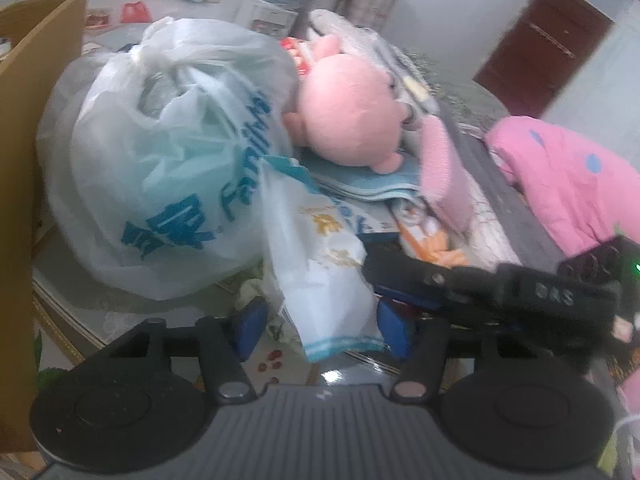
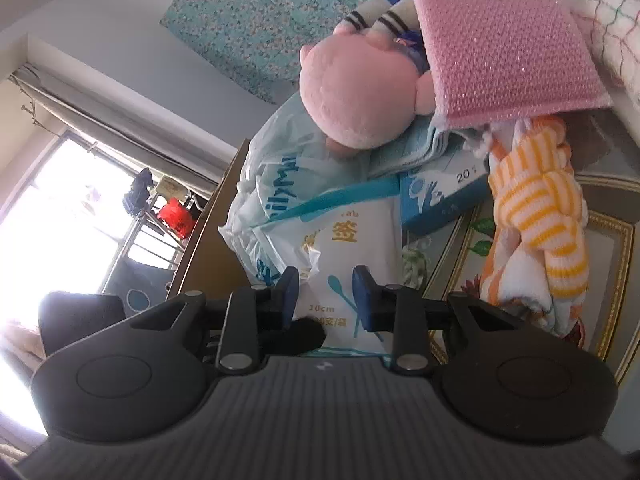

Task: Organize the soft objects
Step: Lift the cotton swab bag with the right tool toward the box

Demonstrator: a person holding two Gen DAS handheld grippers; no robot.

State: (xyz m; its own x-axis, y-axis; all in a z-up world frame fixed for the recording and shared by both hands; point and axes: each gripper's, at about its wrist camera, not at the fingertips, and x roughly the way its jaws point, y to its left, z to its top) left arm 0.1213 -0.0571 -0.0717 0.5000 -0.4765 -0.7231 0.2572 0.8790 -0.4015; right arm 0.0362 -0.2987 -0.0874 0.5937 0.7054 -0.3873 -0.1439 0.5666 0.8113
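1. Plainly, the task's thing in hand is a flat white plastic packet with teal edging and yellow print (image 1: pixel 320 264), lying tilted against a large knotted translucent white shopping bag with blue lettering (image 1: pixel 160 160) on the patterned glass tabletop (image 1: pixel 72 280), its lower end overhanging toward both cameras.
2. The left tool (image 1: pixel 320 324) stands about half open, its blue pads either side of the packet's lower end. The right-hand pad looks to touch the edge; the other stands clear, so no firm grip shows.
3. The right tool (image 2: pixel 326 300) is narrowly open with the same packet between its pads; whether they press on it I cannot tell.
4. Handling, as I judge it: the packet looks light, thin and slippery, and will crumple and sag rather than stay stiff. A hold across the sealed teal bottom edge should slip least.
5. Behind it, a pink round-headed plush doll (image 1: pixel 352 116) rests on a folded blue towel (image 1: pixel 372 184), beside a pink bubble-wrap pouch (image 2: pixel 500 40) and an orange-and-white striped knitted cloth (image 2: pixel 536 216). All look soft and light.
6. One risk: tugging the packet may drag the shopping bag along.
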